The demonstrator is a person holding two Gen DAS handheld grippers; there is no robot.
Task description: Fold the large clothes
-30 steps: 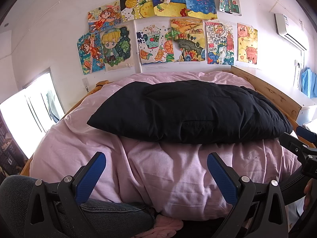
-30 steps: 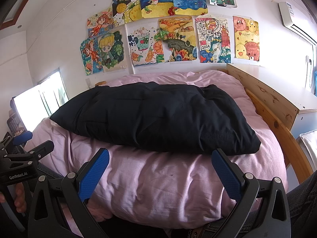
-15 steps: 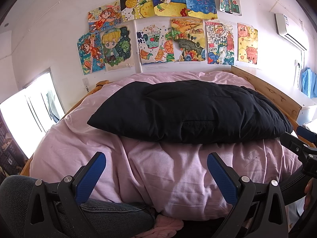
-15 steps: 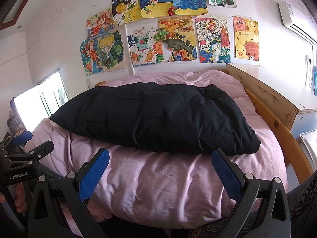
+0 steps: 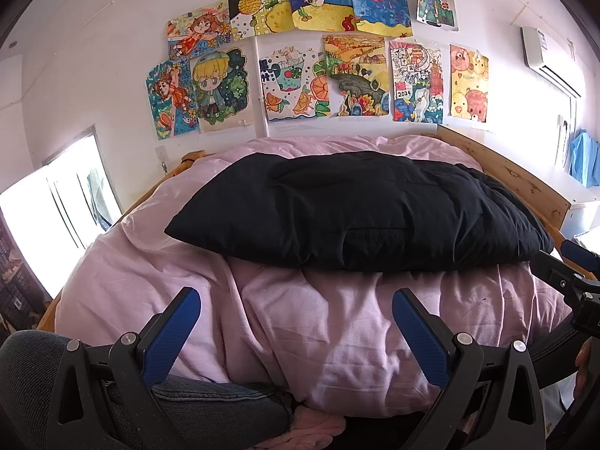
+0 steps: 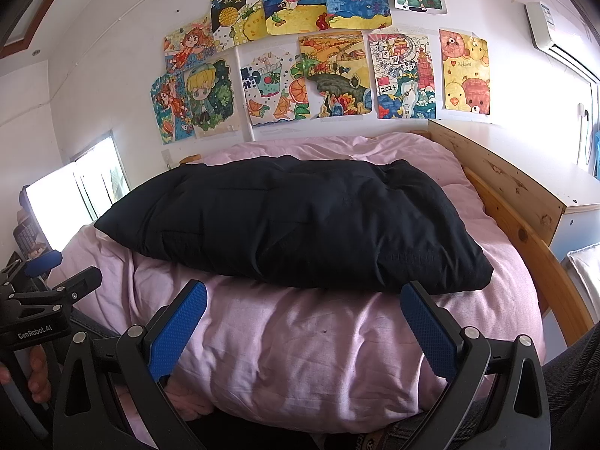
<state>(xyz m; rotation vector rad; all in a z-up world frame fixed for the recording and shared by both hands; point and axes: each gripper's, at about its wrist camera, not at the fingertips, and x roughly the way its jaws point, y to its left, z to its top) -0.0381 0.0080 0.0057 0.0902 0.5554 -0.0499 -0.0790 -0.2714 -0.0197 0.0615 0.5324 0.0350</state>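
Note:
A black padded garment (image 5: 360,210) lies folded into a wide, thick rectangle across a pink duvet (image 5: 300,322) on the bed; it also shows in the right wrist view (image 6: 300,225). My left gripper (image 5: 296,322) is open and empty, held back at the near edge of the bed, short of the garment. My right gripper (image 6: 303,318) is open and empty, close in front of the garment's near edge. Each gripper shows at the side of the other's view: the right one (image 5: 573,273), the left one (image 6: 41,292).
A wooden bed rail (image 6: 525,232) and a white cabinet (image 6: 573,202) run along the right side. Children's drawings (image 5: 318,48) cover the back wall. A bright window (image 5: 56,217) is at the left. The person's jeans-clad leg (image 5: 210,408) is below the left gripper.

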